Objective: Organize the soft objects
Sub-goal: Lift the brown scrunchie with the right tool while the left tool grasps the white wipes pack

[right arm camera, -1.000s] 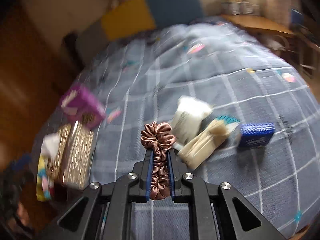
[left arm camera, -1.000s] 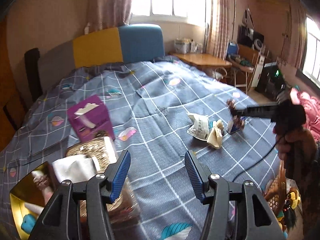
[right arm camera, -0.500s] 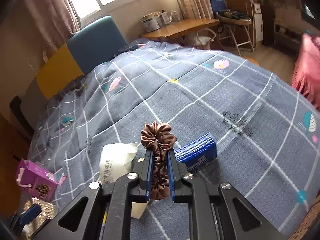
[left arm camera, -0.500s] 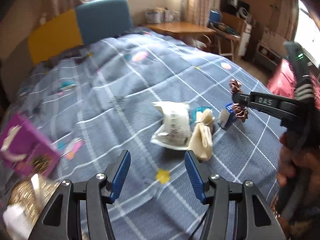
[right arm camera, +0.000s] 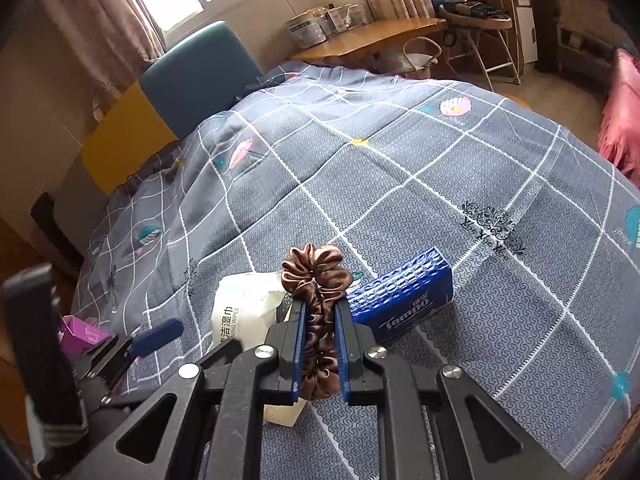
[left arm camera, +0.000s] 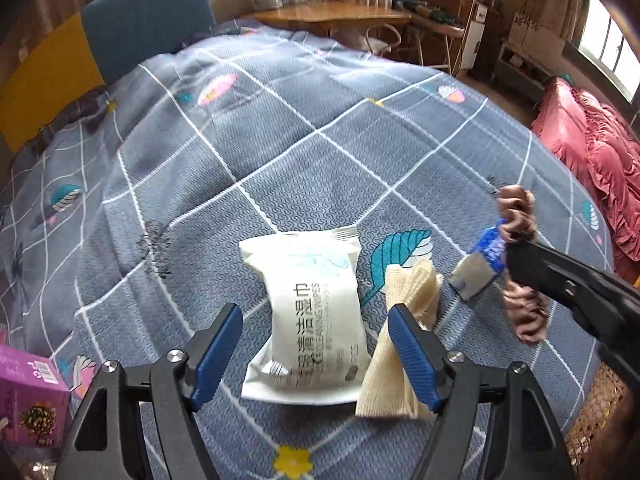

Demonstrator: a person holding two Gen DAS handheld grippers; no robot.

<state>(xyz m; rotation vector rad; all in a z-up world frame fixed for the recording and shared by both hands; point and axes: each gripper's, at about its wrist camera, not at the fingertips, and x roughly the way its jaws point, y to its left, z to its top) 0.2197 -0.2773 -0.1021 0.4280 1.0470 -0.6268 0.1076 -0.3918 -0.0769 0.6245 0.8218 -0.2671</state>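
**Scrunchie clamped above the quilt**

The right gripper (right arm camera: 319,344) is clamped on a brown scrunchie (right arm camera: 317,280). Just right of the scrunchie lies a blue tissue pack (right arm camera: 404,300) on the quilt (right arm camera: 400,160); just left, a white wipes pack (right arm camera: 240,308). The left gripper's blue pad (right arm camera: 156,334) shows farther left.

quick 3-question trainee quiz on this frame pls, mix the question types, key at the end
1. True or false: the right gripper is shut on the brown scrunchie.
2. Multiple choice: which item lies framed between the fingers of the left gripper, seen from the left wrist? A) purple box B) white wet wipes pack C) blue tissue pack
3. Fill in: the cream mesh cloth lies on the bedspread right beside the ____ pack.

Key
1. True. The pads pinch the scrunchie.
2. B. The white wet wipes pack lies on the bed beyond the opening jaws, not gripped. The purple box is far left; the blue tissue pack is to the right.
3. Wet wipes.
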